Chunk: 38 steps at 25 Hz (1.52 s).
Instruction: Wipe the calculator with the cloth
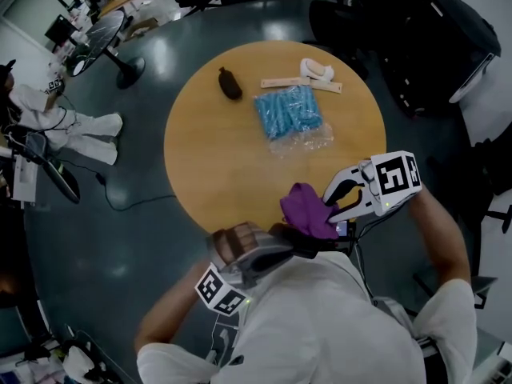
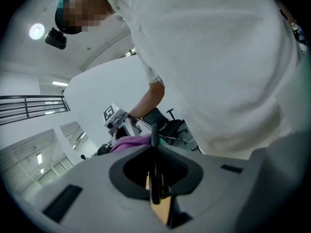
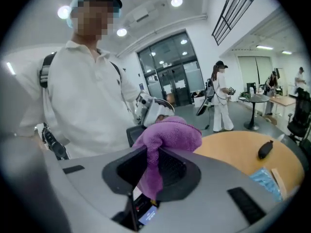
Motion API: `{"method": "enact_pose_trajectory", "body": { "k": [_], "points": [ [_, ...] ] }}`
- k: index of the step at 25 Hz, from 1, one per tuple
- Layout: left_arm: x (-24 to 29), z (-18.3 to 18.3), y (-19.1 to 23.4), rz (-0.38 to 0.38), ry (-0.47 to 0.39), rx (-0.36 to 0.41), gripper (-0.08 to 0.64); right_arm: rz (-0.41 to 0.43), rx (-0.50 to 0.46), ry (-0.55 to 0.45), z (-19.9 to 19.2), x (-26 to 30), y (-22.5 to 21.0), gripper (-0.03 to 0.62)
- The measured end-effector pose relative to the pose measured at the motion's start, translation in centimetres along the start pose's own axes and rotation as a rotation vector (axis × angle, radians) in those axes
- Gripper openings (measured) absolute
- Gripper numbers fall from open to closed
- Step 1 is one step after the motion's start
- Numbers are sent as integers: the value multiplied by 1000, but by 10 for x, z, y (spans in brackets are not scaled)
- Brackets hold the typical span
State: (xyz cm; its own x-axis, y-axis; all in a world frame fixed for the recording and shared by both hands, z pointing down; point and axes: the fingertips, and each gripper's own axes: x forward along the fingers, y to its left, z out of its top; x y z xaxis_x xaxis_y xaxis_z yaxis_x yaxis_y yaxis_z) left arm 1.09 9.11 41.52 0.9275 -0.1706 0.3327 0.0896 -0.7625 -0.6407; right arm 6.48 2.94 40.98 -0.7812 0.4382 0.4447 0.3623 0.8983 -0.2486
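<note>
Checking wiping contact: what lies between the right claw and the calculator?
The purple cloth, pinched in the right claw, fills the gap to the calculator that the left claw grips; the head view shows it.

Between left hand-held gripper and right hand-held gripper, cloth above calculator

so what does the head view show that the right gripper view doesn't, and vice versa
Only the head view: the white object at the far side of the round table, and the marker cube on the right gripper.
Only the right gripper view: glass doors, ceiling lights, and its jaws pinching the purple cloth up close.
Both: that cloth, the left gripper holding the calculator, the table, the black object and the blue packet.
</note>
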Motion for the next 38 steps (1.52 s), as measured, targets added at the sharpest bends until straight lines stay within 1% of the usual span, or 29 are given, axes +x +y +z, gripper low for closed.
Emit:
{"method": "enact_pose_trajectory", "body": {
  "k": [1, 3, 5, 7, 12, 15, 16, 19, 21, 22, 23, 24, 26, 27, 30, 31, 32, 34, 36, 38],
  "points": [
    [0, 0, 2, 6, -2, -6, 43, 19, 2, -27, 4, 2, 4, 72],
    [0, -1, 7, 19, -4, -17, 43, 41, 29, -50, 1, 8, 5, 72],
    [-1, -3, 10, 30, -1, -31, 43, 43, 64, -73, -8, 10, 1, 72],
    [-3, -6, 14, 48, 1, -65, 43, 27, 96, -103, -17, 11, -4, 72],
    [-13, -21, 29, 122, -9, -232, 43, -27, 174, -110, -46, 13, -14, 72],
    [-14, -30, 35, 147, -14, -331, 43, -52, 209, -102, -63, 15, -18, 72],
    [-14, -34, 36, 153, -16, -366, 44, -63, 221, -93, -70, 15, -19, 72],
    [-12, -45, 35, 168, -14, -465, 43, -107, 241, -18, -100, 18, -23, 72],
    [-9, -53, 39, 190, -29, -518, 43, -166, 247, -3, -114, 13, -28, 72],
    [-7, -59, 44, 213, -44, -548, 43, -219, 244, -9, -118, 7, -33, 72],
    [-4, -68, 47, 244, -50, -603, 43, -284, 240, -26, -121, 0, -39, 72],
    [-3, -82, 46, 277, -32, -700, 43, -351, 236, -58, -121, -9, -44, 72],
    [-1, -121, 34, 331, 45, -940, 43, -468, 232, -147, -115, -25, -52, 72],
    [-1, -139, 29, 358, 63, -1025, 43, -515, 233, -190, -112, -31, -54, 72],
    [-2, -187, 19, 479, 34, -1243, 43, -622, 252, -267, -110, -41, -59, 72],
    [-2, -202, 15, 526, 29, -1307, 43, -651, 264, -288, -112, -44, -61, 72],
    [-1, -216, 10, 569, 36, -1355, 43, -677, 279, -314, -115, -46, -63, 72],
    [4, -245, -5, 636, 80, -1420, 43, -734, 305, -371, -119, -52, -68, 72],
    [9, -275, -28, 692, 129, -1508, 43, -838, 324, -409, -128, -59, -76, 72],
    [15, -305, -57, 742, 159, -1648, 43, -974, 348, -409, -143, -62, -87, 72]
  ]
}}
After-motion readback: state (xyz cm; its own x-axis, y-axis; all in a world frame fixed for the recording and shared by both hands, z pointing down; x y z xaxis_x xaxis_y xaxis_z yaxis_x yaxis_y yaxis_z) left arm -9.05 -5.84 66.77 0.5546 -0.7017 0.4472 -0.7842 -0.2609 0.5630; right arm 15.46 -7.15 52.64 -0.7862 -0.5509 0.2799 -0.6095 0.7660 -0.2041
